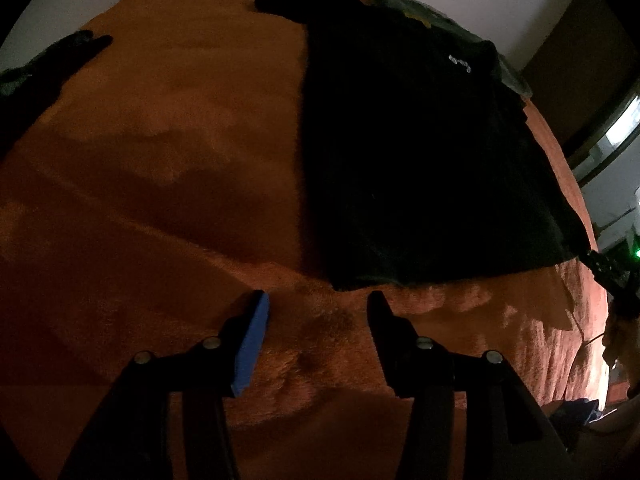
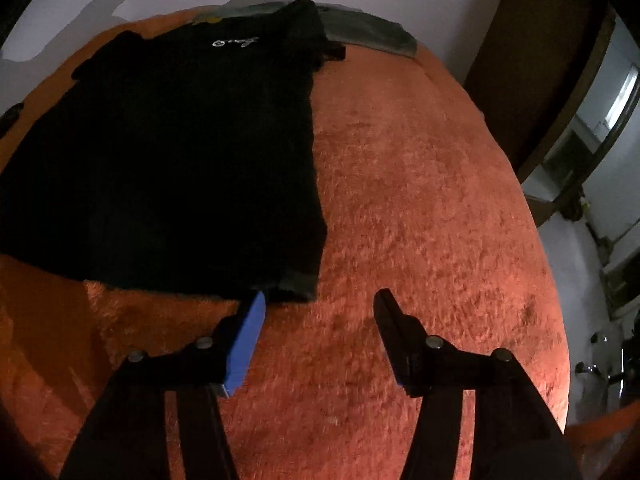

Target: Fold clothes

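Note:
A black T-shirt [image 1: 420,152] with a small white logo lies flat on an orange fuzzy blanket [image 1: 168,152], its long sides folded in and its hem toward me. My left gripper [image 1: 318,304] is open just short of the hem's left corner, nothing between its fingers. In the right wrist view the same T-shirt [image 2: 168,152] fills the left half on the blanket [image 2: 420,200]. My right gripper [image 2: 320,304] is open at the hem's right corner, its blue-padded left fingertip [image 2: 250,320] touching or just short of the hem edge.
A grey-green garment [image 2: 364,32] lies beyond the shirt's collar by the white wall. Another dark garment [image 1: 48,64] sits at the blanket's far left edge. A dark door or wardrobe [image 2: 532,52] and a window stand to the right. The other gripper's body [image 1: 616,276] shows at the right edge.

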Available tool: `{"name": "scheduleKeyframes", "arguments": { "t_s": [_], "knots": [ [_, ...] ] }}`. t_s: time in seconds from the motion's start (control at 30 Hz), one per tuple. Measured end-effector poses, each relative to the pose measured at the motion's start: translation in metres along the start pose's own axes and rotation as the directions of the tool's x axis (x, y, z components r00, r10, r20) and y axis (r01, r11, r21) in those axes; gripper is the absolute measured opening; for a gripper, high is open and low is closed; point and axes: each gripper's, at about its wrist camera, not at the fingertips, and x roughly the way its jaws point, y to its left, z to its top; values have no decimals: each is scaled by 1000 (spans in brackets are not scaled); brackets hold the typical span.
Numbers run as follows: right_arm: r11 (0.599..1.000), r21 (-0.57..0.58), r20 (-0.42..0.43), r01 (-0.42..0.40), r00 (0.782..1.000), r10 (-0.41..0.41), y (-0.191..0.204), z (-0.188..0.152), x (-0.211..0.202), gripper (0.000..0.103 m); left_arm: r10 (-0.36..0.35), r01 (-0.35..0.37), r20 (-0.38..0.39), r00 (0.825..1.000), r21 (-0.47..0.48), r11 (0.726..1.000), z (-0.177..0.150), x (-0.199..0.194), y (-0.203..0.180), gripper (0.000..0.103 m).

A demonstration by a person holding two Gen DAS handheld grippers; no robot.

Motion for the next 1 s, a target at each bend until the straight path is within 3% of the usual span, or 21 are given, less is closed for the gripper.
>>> {"name": "scheduleKeyframes", "arguments": {
  "t_s": [0.13, 0.33, 0.47, 0.5, 0.53, 0.63, 0.7, 0.8, 0.87, 0.93, 1.0],
  "knots": [
    [997, -34, 52, 65, 997, -63, 6, 2, -4, 56, 24, -24, 16, 1000, 4, 1000, -1, -3, 3, 52],
    [997, 45, 37, 55, 998, -57, -6, 25, 13, 55, 51, -51, 3, 999, 4, 999, 6, 9, -6, 52],
    [966, 243, 106, -84, 993, 60, -35, 32, 1, 55, 61, -62, 18, 998, 26, 998, 7, 11, -16, 52],
    [957, 272, 109, -105, 991, 77, -39, 32, 1, 52, 65, -66, 22, 998, 29, 997, 7, 13, -18, 52],
    [951, 288, 108, -116, 990, 88, -42, 31, 2, 38, 69, -69, 29, 997, 24, 997, 7, 15, -19, 52],
    [937, 325, 90, -131, 990, 107, -45, 27, 5, 21, 76, -77, 45, 996, 5, 997, 10, 20, -25, 53],
    [927, 348, 75, -140, 990, 121, -45, 25, 7, 20, 92, -91, 53, 994, -17, 996, 12, 26, -31, 55],
    [948, 304, 52, -91, 996, 79, -37, 26, 10, 20, 109, -106, 62, 992, -57, 993, 12, 31, -32, 59],
    [982, 190, 57, -14, 998, 3, -20, 29, 9, 30, 128, -125, 72, 989, -48, 991, 12, 34, -38, 63],
    [996, 34, 100, 86, 991, -89, 2, 30, 5, 66, 156, -155, 78, 985, -22, 988, 7, 35, -43, 66],
    [978, -122, 153, 171, 976, -152, 26, 29, 3, 68, 177, -177, 84, 981, -9, 984, 5, 36, -47, 68]
  ]
}}
